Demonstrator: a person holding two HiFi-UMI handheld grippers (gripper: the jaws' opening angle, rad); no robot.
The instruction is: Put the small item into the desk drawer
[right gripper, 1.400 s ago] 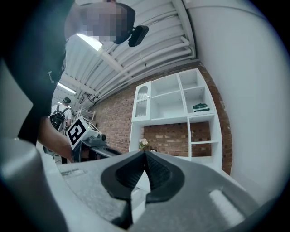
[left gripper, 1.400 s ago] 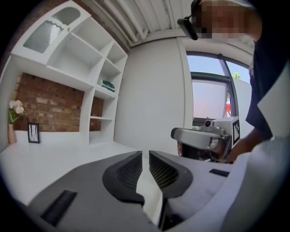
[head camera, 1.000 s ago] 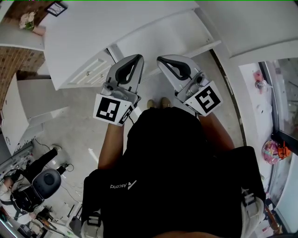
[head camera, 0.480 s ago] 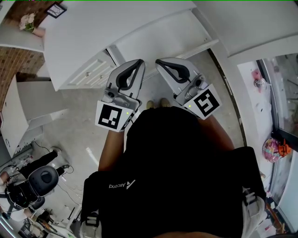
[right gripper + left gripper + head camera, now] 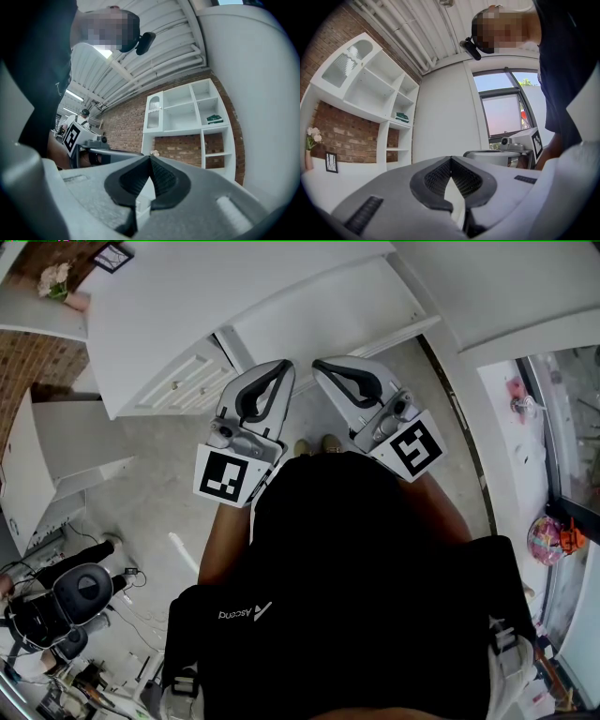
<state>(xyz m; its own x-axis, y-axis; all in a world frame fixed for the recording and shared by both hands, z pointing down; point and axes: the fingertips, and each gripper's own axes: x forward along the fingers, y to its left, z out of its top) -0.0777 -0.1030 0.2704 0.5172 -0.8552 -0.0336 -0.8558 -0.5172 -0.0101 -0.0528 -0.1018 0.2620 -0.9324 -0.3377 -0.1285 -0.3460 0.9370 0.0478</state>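
I stand over a white desk [image 5: 159, 315] whose panelled drawer fronts [image 5: 183, 382] carry small knobs. My left gripper [image 5: 282, 365] and right gripper [image 5: 318, 364] are held side by side in front of my chest, pointing at the desk. The left gripper's [image 5: 451, 159] ribbed pads meet at the tip with nothing between them. In the same way the right gripper [image 5: 150, 157] is shut and empty. No small item shows in any view. Each gripper view shows the other gripper's marker cube, the right one [image 5: 536, 139] and the left one [image 5: 71, 134].
A white shelf unit [image 5: 187, 112] stands against a brick wall. A flower vase [image 5: 58, 283] and a picture frame [image 5: 112, 255] sit on the desk's far left. A seated person [image 5: 66, 601] is at the lower left, a window [image 5: 572, 409] at the right. My shoes [image 5: 316, 445] rest on the grey floor.
The left gripper has drawn back a little toward my body. The right gripper has stayed nearly still. The seated person at the lower left has shifted.
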